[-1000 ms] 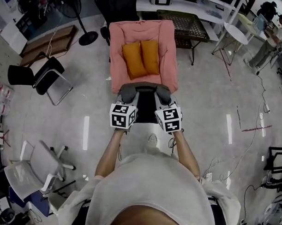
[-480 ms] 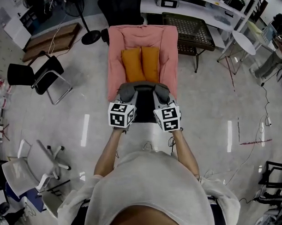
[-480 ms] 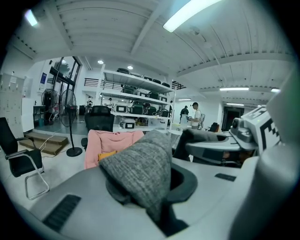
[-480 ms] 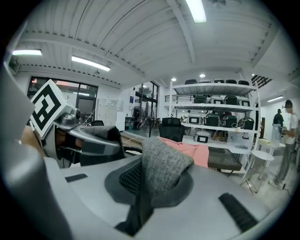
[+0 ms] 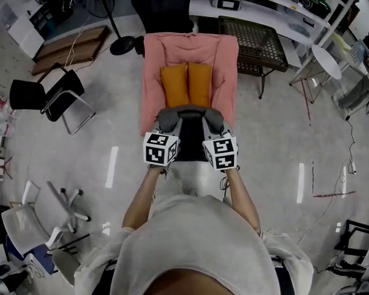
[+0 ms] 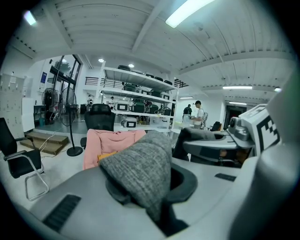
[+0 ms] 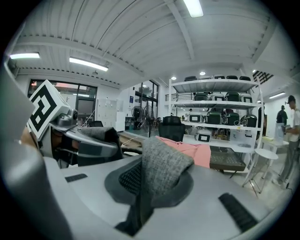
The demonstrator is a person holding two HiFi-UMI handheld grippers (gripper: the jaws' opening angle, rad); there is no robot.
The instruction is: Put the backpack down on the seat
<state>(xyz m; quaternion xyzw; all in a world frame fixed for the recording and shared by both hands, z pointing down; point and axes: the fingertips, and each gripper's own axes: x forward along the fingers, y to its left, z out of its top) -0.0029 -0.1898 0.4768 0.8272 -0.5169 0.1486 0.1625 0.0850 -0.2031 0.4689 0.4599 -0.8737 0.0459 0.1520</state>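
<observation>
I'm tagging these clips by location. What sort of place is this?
Likely a lab or workshop rather than a home: white metal shelving stacked with boxy appliances, loose cables trailing over the glossy pale floor, a black cantilever office chair, and one pink-covered armchair standing in the open.

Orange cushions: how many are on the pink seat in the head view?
2. The left cushion and the right cushion lie side by side on the pink seat. None appears hidden.
</observation>
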